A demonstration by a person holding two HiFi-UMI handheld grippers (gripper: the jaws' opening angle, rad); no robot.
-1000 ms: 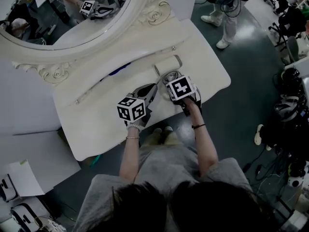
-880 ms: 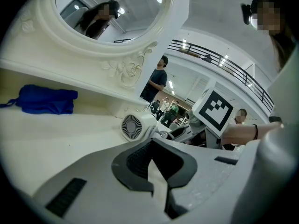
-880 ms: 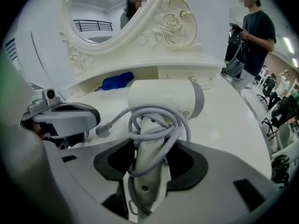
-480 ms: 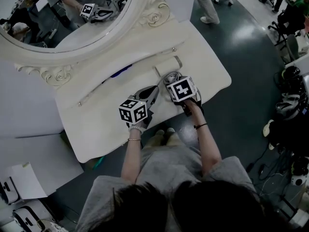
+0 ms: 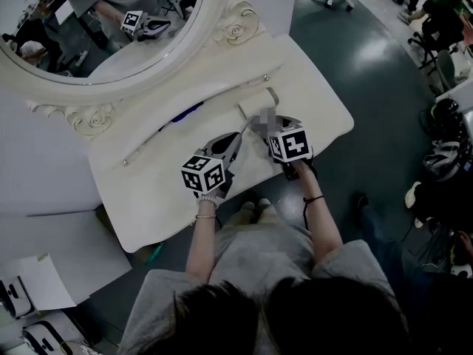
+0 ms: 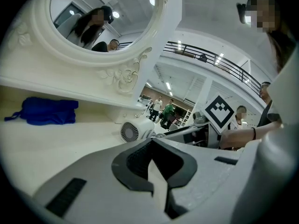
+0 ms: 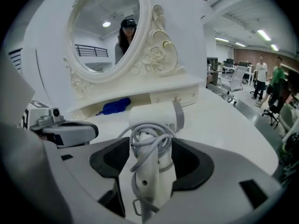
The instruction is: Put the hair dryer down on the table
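As the jaws of the right gripper [image 7: 150, 164] open around its handle, the white cord-wrapped hair dryer [image 7: 154, 118] lies mid-frame on the cream dressing table [image 7: 224, 120]; seemingly only withdrawal remains.

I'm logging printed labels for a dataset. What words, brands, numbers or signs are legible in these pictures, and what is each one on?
No word, brand or number can be read in any view.
hair dryer: small round printed marks beside its grey band, too small to read.
left marker cube and right marker cube: black-and-white square patterns, not letters.
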